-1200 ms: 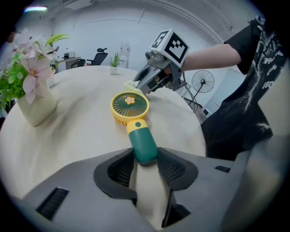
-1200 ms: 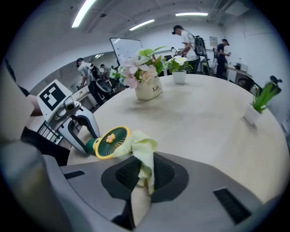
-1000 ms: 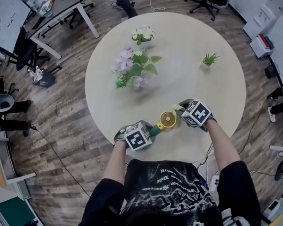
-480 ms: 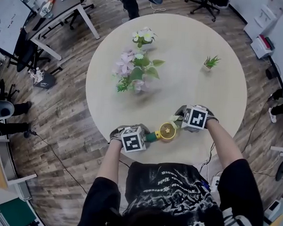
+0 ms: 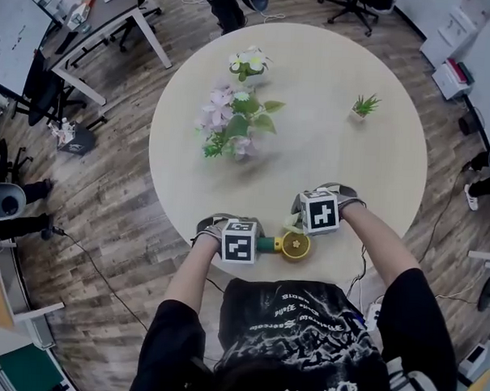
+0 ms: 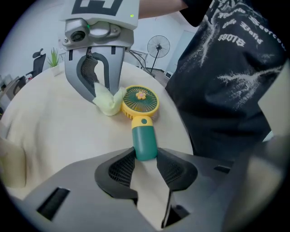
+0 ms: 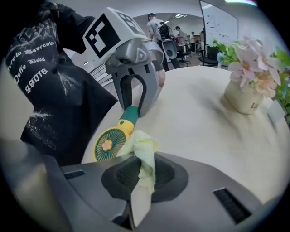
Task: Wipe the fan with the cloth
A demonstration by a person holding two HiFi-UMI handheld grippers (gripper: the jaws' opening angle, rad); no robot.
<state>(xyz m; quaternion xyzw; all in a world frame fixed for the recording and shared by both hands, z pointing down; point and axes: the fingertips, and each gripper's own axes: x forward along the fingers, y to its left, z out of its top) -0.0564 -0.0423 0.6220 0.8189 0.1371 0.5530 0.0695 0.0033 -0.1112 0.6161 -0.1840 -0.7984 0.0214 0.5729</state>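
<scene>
A small hand fan lies near the round table's front edge, with a yellow head (image 5: 295,245) and a green handle (image 5: 268,245). My left gripper (image 5: 257,245) is shut on that handle (image 6: 144,144), and the fan's head (image 6: 140,100) points away from its jaws. My right gripper (image 5: 300,225) is shut on a pale yellow-green cloth (image 7: 142,146). The cloth (image 6: 108,102) touches the rim of the fan's head (image 7: 108,144) on its far side. In the right gripper view, my left gripper (image 7: 135,108) stands over the handle (image 7: 127,116).
A vase of pink flowers (image 5: 234,124), a small white flower pot (image 5: 248,63) and a little green plant (image 5: 362,104) stand farther back on the table (image 5: 344,154). The table's front edge and the person's black shirt (image 5: 296,331) lie right beside the fan.
The fan has swung round from a slant to lie level along the table's edge. My right gripper with the cloth has moved left and toward the person, and both grippers have rolled.
</scene>
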